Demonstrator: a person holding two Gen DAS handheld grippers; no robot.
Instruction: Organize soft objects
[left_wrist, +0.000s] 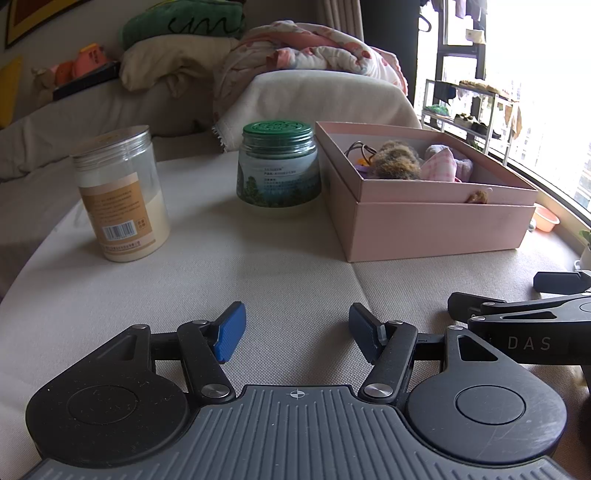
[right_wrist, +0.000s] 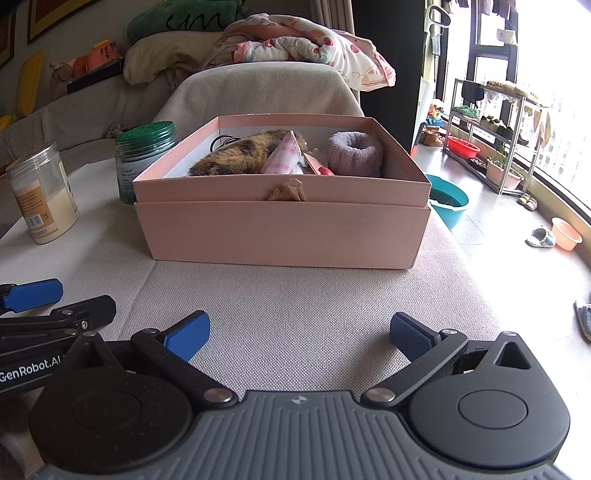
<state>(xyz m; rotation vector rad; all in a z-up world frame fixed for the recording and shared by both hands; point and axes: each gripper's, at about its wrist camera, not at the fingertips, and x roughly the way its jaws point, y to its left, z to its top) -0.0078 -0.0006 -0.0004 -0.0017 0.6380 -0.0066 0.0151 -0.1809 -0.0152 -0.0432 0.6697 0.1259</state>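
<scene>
- Left wrist view, from left to right: a clear jar (left_wrist: 120, 194) of pale powder, a green-lidded jar (left_wrist: 279, 168) and the pink box (left_wrist: 428, 206) stand on the beige cushion (left_wrist: 258, 280); the left gripper (left_wrist: 297, 332) hangs over bare fabric, fingers spread wide and empty.
- Right wrist view faces the pink box (right_wrist: 284, 229) squarely: a brown furry toy (right_wrist: 236, 155), a pink checked cloth (right_wrist: 284, 155) and a lilac fluffy roll (right_wrist: 352, 151) lie inside.
- Right gripper (right_wrist: 299, 332) is also wide apart, holding nothing, short of the box.
- Step, as I judge it: a pause with the soft things already boxed; nothing soft lies loose on the cushion.
- Next move likely calls for reaching into the box to straighten its contents.
- Only the right view shows the lilac roll whole; only the left view shows both jars in full.
</scene>
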